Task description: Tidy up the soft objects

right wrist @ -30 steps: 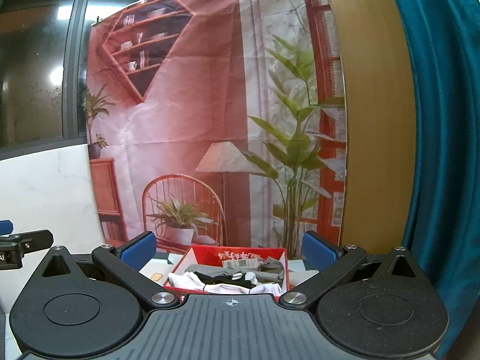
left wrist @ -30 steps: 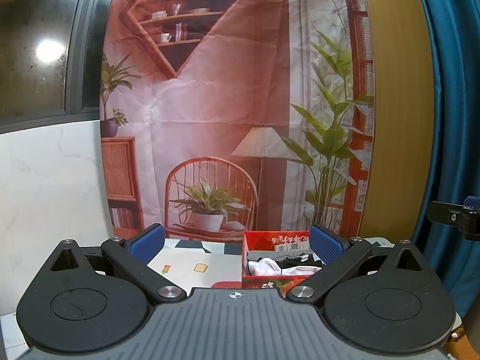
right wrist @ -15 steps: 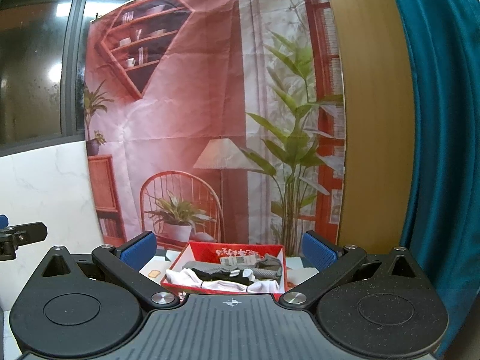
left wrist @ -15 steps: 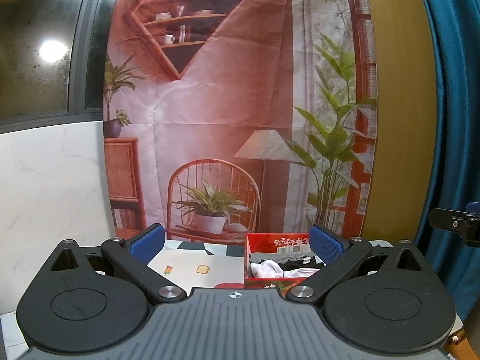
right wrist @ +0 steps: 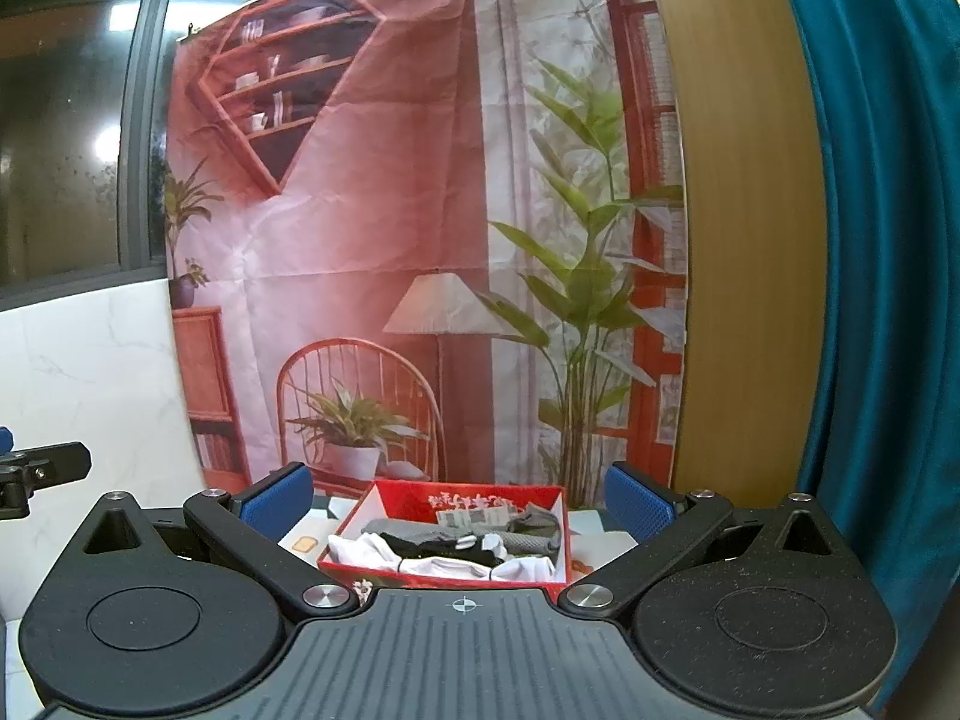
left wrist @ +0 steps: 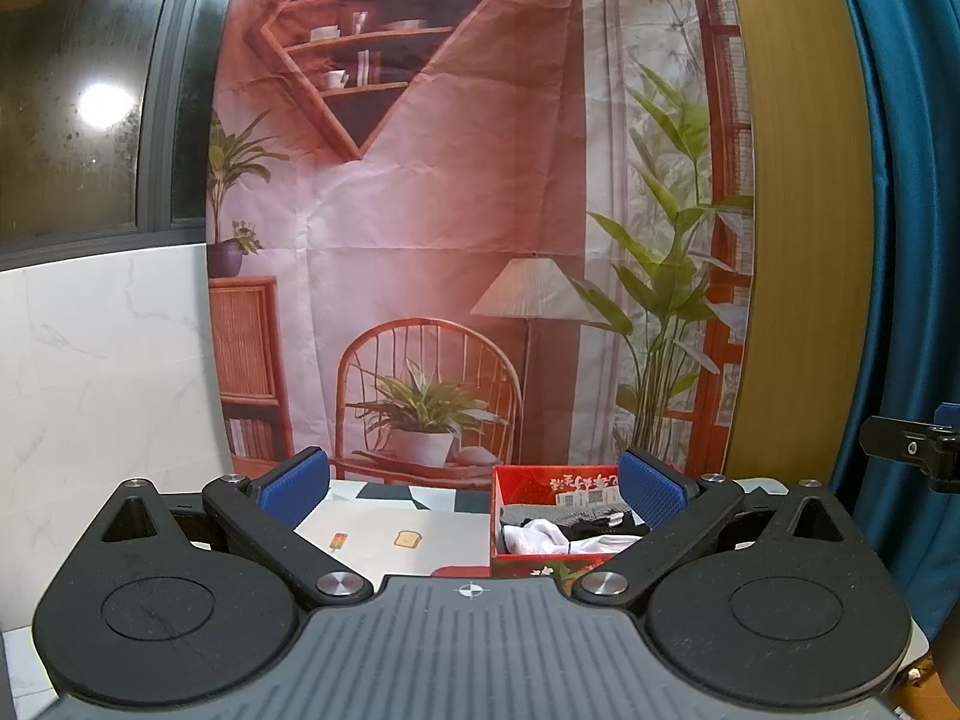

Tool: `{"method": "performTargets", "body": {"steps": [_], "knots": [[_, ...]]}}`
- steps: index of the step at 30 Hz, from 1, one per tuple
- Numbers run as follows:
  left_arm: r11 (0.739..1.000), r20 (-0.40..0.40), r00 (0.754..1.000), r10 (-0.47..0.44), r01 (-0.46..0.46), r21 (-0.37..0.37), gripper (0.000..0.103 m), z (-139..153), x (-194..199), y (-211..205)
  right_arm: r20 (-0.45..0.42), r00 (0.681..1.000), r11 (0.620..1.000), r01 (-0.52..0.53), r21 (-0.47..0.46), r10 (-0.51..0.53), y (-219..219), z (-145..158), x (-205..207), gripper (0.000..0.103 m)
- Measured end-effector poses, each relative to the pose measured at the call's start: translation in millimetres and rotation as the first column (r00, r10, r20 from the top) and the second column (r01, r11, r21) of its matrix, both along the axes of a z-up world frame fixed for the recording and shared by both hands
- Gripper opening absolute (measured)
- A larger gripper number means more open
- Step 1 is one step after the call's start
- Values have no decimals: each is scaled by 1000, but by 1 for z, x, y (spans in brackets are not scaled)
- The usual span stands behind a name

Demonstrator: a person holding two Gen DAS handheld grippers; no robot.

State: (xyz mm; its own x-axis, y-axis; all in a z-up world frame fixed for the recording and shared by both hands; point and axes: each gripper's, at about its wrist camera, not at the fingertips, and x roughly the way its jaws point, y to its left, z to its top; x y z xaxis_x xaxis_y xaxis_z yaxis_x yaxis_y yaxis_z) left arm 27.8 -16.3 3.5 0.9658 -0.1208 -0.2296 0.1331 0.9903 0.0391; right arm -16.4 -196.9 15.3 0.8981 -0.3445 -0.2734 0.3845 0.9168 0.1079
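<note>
A red box (right wrist: pixel 462 495) sits on the table and holds several rolled socks in white (right wrist: pixel 360 547), black (right wrist: pixel 420 542) and grey (right wrist: pixel 528 531). In the left wrist view the same red box (left wrist: pixel 516 483) lies low right, with white socks (left wrist: pixel 534 537) showing. My right gripper (right wrist: pixel 459 498) is open, held back from and above the box, nothing between its blue pads. My left gripper (left wrist: pixel 474 486) is also open and empty, off to the box's left.
A patterned table mat (left wrist: pixel 390 531) with small food pictures lies left of the box. A printed room backdrop (left wrist: pixel 468 210) hangs behind the table. A wooden panel (right wrist: pixel 744 240) and a blue curtain (right wrist: pixel 870 300) stand to the right, a marble wall (left wrist: pixel 102 372) to the left.
Both grippers have drifted slightly, so the box sits a little lower and further right in each view. Both stay open and empty.
</note>
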Motion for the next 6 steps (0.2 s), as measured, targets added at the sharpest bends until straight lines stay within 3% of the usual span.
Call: {"method": "performTargets", "body": {"steps": [6], "knots": [[1000,2,1000,-2,2,1,103,-1,0,2,-1,1000,1000,1,0,-1,0,-1,-1,103]]}}
